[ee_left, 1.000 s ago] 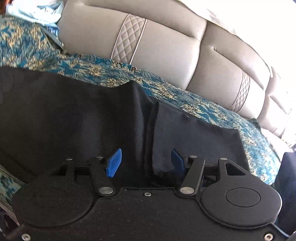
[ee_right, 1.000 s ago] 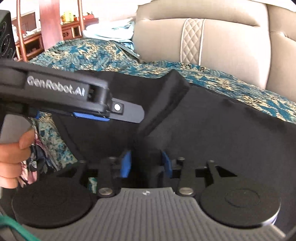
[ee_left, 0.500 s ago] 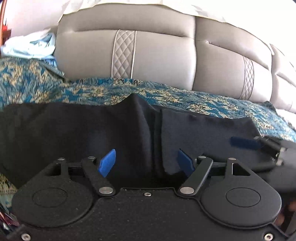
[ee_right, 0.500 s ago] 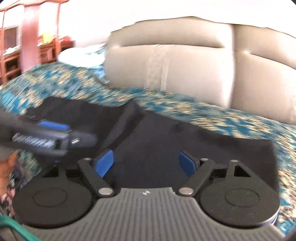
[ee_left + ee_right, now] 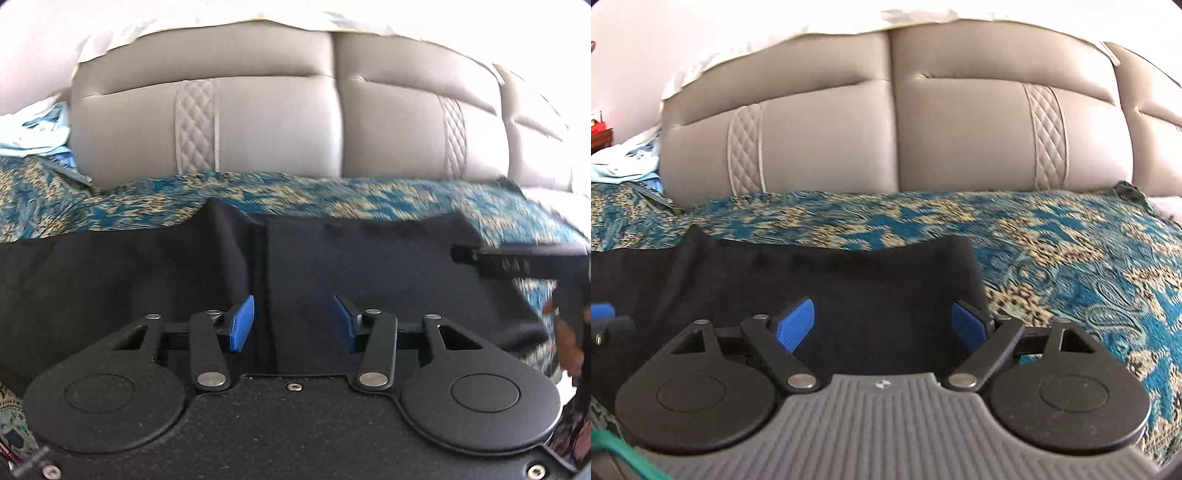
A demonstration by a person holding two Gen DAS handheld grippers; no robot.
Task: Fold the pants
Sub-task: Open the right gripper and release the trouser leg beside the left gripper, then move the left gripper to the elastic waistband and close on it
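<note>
Lying on patterned cover (image 5: 1071, 251), black pants (image 5: 369, 280); left tool (image 5: 293, 325) closing, apparently gripping nothing; right tool (image 5: 882, 325) wide, empty.

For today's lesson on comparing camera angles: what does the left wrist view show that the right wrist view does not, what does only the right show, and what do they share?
Only the left wrist view shows the left gripper with its jaws having just narrowed over a raised fold in the black pants, nothing pinched, plus the hand holding the other tool at the right edge.

Only the right wrist view shows the right gripper open wide above the pants' end, and the bedspread stretching bare beyond it.

Both show the pants, the patterned bedspread and the padded beige headboard.
</note>
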